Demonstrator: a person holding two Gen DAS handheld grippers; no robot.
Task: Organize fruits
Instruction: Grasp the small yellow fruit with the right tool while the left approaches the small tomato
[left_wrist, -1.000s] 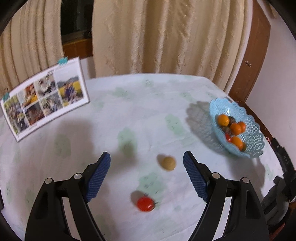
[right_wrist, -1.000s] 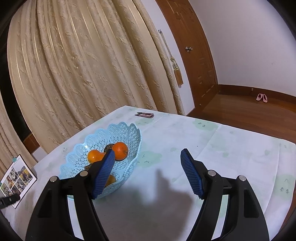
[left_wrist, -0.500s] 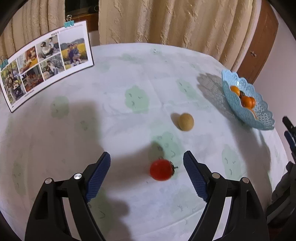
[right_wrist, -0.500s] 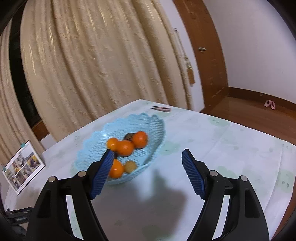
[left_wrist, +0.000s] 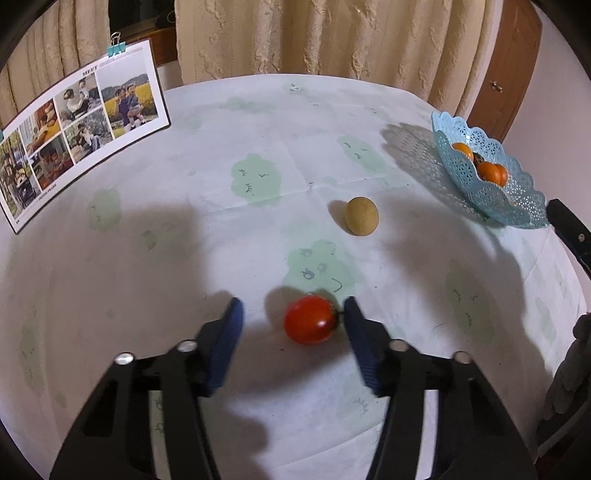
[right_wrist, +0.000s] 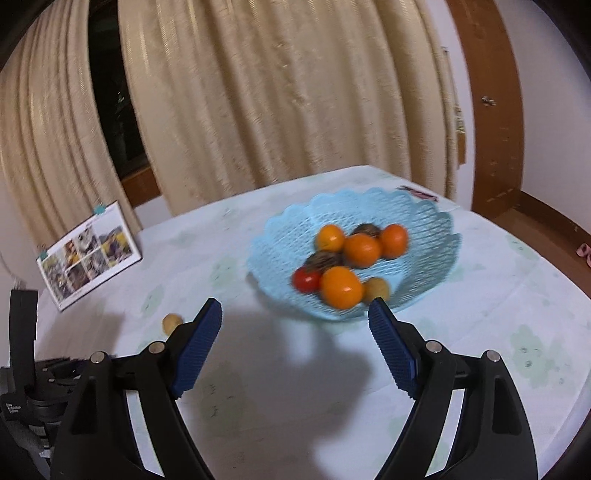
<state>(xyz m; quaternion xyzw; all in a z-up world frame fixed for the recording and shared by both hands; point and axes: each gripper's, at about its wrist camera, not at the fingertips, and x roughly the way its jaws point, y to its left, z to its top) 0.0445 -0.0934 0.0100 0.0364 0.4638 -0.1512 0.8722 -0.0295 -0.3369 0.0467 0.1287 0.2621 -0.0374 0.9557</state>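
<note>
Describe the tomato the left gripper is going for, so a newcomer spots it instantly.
On the table, it lies near the front edge, well left of the blue basket. The tomato sits between the open left gripper fingers: red and glossy, unlike the dull tan fruit behind it.

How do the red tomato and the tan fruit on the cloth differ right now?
The tomato is glossy red; the tan fruit is dull yellow-brown. The tomato sits between the left gripper fingers, one pad at its stem; the tan fruit lies farther off, untouched. Both rest outside the basket.

Motion blurs the basket (right_wrist: 436, 236) fruit; dark fruits unidentifiable.
</note>
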